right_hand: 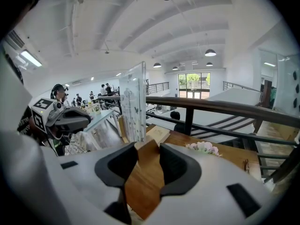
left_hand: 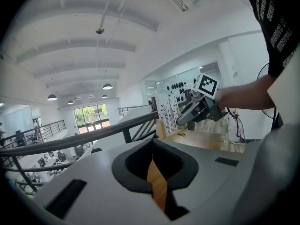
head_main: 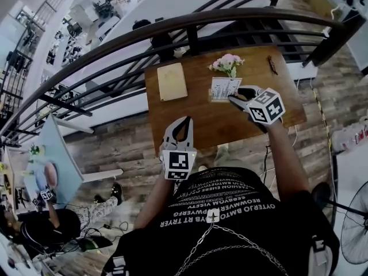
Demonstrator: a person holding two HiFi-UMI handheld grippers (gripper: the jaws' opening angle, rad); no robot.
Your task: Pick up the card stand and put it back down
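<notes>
Right gripper (right_hand: 149, 146) sits at the card stand (right_hand: 132, 104) with jaws spread and only bare table (right_hand: 140, 182) between them. The stand rises upright just past one jaw tip, which hides its foot, so contact cannot be judged. In the head view the gripper covers the stand's right edge. Left gripper (left_hand: 152, 142), tips pressed together and empty, hangs over the table's near edge. The card's print is unreadable.

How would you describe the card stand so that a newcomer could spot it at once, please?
Find the wooden table against the curved black railing. Near its middle, in front of the pink flowers and right of the tan notebook, stands the card stand. It alone is an upright clear sheet holding a white printed card.
</notes>
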